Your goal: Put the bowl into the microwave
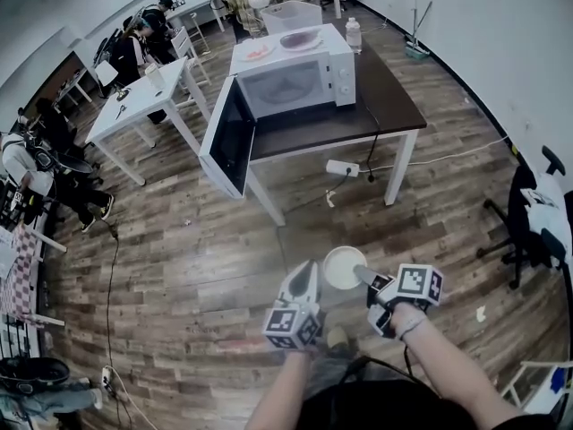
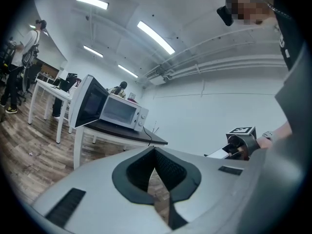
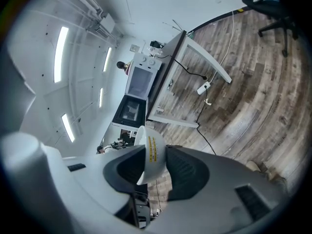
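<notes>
Bowl point(image 1: 343, 267) was gripped at its rim by right gripper point(image 1: 361, 272); left gripper point(image 1: 307, 270) was closed, empty. Microwave point(image 1: 291, 83), door opened, was seen well apart at 12 o'clock; carry and placement remained.

A dark-topped desk point(image 1: 394, 97) on white legs stands on the wood-plank floor point(image 1: 197, 258). A clear bottle point(image 1: 354, 34) stands upright near its far edge, and a white power strip point(image 1: 342, 167) lies on the floor below its near edge. A white desk point(image 1: 134, 106) stands to its left, and a black office chair point(image 1: 528, 231) sits well apart at the right.
</notes>
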Available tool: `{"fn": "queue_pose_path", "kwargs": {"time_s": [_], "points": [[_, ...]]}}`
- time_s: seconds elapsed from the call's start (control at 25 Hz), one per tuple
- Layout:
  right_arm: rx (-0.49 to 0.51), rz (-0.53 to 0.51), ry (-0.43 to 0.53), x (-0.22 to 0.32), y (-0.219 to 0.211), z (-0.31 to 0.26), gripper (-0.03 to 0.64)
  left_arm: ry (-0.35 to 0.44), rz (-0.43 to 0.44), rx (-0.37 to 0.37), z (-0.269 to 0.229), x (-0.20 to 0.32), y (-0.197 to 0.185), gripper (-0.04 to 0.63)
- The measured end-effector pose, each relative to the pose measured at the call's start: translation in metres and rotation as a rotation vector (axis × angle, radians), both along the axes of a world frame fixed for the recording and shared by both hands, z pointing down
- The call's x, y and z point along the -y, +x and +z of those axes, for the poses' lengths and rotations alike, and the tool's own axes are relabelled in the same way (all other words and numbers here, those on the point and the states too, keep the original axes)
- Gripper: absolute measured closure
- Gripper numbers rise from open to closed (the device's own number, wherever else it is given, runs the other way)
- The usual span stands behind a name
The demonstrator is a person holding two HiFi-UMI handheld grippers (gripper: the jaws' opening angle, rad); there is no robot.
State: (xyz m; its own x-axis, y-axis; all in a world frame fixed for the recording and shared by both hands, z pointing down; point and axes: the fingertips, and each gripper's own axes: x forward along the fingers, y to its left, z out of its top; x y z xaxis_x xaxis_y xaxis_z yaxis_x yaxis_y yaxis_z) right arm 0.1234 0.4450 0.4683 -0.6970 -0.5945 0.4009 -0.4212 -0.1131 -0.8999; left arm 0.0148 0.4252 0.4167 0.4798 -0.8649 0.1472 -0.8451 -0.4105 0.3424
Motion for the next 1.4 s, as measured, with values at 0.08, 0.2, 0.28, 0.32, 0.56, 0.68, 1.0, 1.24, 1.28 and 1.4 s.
{"fn": "queue_pose_path", "kwargs": {"time_s": [0.08, 0.2, 0.28, 0.32, 0.56, 0.68, 1.0, 1.24, 1.28, 1.4], "points": [[-0.002, 0.007, 0.000, 0.008, -0.004, 0.001, 0.494, 0.000, 0.005, -0.001, 0.001, 0.009, -0.005, 0.595], [-0.001, 0.019, 0.001, 0.018, -0.011, 0.001, 0.494, 0.002, 0.006, -0.002, 0.001, 0.021, -0.015, 0.595], [-0.002, 0.030, 0.000, 0.023, -0.012, 0.002, 0.494, 0.003, 0.011, -0.012, 0.002, 0.027, -0.018, 0.595], [-0.002, 0.035, 0.000, 0.025, -0.013, 0.002, 0.494, 0.003, 0.013, -0.015, 0.003, 0.029, -0.020, 0.595], [-0.003, 0.051, -0.008, 0.036, -0.015, 0.006, 0.494, -0.009, 0.007, -0.017, 0.009, 0.037, -0.027, 0.595], [-0.002, 0.046, -0.013, 0.040, -0.018, 0.008, 0.494, -0.015, 0.003, -0.023, 0.013, 0.040, -0.030, 0.595], [-0.001, 0.033, -0.020, 0.067, -0.021, 0.012, 0.494, -0.023, -0.023, -0.032, 0.019, 0.065, -0.036, 0.595], [-0.004, 0.015, -0.016, 0.100, -0.025, 0.009, 0.494, -0.012, -0.042, -0.028, 0.013, 0.098, -0.041, 0.595], [-0.002, 0.011, -0.016, 0.106, -0.026, 0.008, 0.494, -0.009, -0.047, -0.028, 0.012, 0.103, -0.042, 0.595], [0.000, -0.004, -0.016, 0.122, -0.029, 0.007, 0.494, -0.005, -0.058, -0.030, 0.010, 0.120, -0.042, 0.595]]}}
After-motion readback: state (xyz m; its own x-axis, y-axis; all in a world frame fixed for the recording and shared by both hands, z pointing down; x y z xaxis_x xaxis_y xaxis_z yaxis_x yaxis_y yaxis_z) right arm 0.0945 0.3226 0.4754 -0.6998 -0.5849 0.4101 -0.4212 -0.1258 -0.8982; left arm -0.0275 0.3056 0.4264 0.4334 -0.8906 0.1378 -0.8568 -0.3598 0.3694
